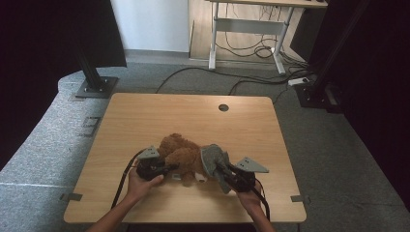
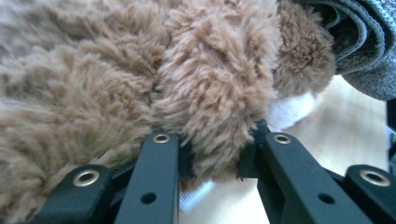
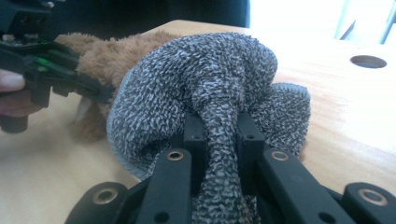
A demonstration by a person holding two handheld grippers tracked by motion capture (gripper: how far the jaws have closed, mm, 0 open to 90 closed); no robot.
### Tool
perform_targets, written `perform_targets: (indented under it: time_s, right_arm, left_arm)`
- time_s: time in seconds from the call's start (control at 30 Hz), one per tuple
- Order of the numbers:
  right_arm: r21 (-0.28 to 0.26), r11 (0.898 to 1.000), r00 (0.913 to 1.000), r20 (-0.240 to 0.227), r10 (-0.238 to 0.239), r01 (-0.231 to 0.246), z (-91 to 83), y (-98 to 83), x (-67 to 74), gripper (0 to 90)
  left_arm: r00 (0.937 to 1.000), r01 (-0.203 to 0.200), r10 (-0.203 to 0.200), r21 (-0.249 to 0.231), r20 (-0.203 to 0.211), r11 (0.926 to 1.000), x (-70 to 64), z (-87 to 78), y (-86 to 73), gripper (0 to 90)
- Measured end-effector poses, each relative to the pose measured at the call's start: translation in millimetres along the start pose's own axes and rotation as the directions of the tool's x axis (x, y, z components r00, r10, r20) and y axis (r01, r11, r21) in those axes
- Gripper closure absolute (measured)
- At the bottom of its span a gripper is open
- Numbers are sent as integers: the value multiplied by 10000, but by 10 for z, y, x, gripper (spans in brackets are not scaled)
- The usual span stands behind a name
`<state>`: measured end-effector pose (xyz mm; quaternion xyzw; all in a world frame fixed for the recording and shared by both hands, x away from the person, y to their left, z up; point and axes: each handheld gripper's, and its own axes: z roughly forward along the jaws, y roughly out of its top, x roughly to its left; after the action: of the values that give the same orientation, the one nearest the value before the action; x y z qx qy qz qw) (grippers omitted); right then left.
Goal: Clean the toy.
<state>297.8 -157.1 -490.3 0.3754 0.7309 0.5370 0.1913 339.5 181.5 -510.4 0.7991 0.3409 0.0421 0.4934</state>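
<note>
A brown plush teddy bear (image 1: 181,155) lies near the middle of the wooden table (image 1: 145,116). My left gripper (image 1: 170,168) comes at it from the left and is shut on a furry limb of the bear (image 2: 219,107). A grey knitted cloth (image 1: 213,159) sits against the bear's right side. My right gripper (image 1: 221,170) is shut on a bunched fold of that cloth (image 3: 219,121). In the right gripper view the left gripper (image 3: 100,93) shows at the bear (image 3: 105,53) behind the cloth.
A round cable hole (image 1: 223,107) sits near the table's far edge. A white-legged desk (image 1: 251,24) and floor cables (image 1: 241,77) lie beyond the table. Black stands (image 1: 94,79) rise at the far left and right. Hands hold both grippers at the near edge.
</note>
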Motion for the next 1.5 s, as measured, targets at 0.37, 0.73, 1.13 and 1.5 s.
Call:
perform_targets:
  time_s: [0.37, 0.73, 1.13, 1.5]
  right_arm:
    - [-251, 9992, 9993, -187, -329, 324, 63, 561, 99, 782]
    - [1423, 9855, 9906, -1138, -764, 923, 910, 767, 493, 781]
    - [1596, 9869, 9895, -1446, 10, 223, 845, 564, 310, 787]
    - [1405, 9899, 9905, -1373, 23, 172, 818, 487, 283, 788]
  left_arm:
    - [9999, 97, -101, 333, 110, 9994, -65, -55, -97, 737]
    - [9997, 207, -214, 560, 133, 9982, -64, -60, -141, 735]
    - [9997, 70, -81, 520, 212, 9986, -113, -78, -142, 723]
    - [9996, -16, 7, 309, 279, 9995, -134, -127, -113, 691]
